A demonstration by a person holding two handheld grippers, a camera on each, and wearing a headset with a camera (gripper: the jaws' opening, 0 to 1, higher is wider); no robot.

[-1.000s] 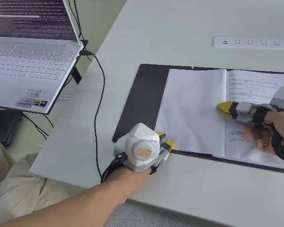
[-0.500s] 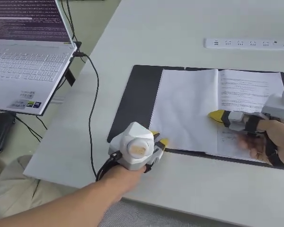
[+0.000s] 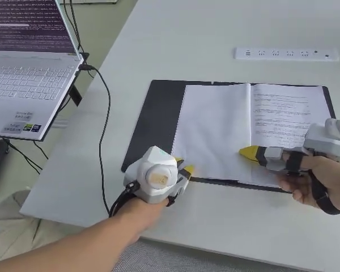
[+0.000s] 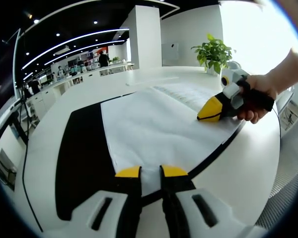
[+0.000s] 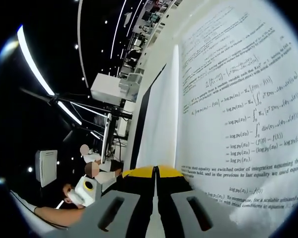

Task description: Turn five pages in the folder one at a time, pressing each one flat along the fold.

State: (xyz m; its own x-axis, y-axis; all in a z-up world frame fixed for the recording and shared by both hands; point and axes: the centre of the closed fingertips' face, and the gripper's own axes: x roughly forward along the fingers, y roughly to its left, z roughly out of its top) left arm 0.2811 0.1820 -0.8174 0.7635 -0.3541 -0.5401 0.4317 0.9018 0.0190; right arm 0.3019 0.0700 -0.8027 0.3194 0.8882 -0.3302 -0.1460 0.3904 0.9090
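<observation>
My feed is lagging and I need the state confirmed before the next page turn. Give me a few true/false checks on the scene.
1. The folder lies open, blank page left of printed page. True.
2. The right gripper is wide open. False: its jaws are shut, tips by the fold.
3. A power strip lies beyond the folder. True.
4. The laptop rests on the folder. False: it stands apart, off to the side.
</observation>
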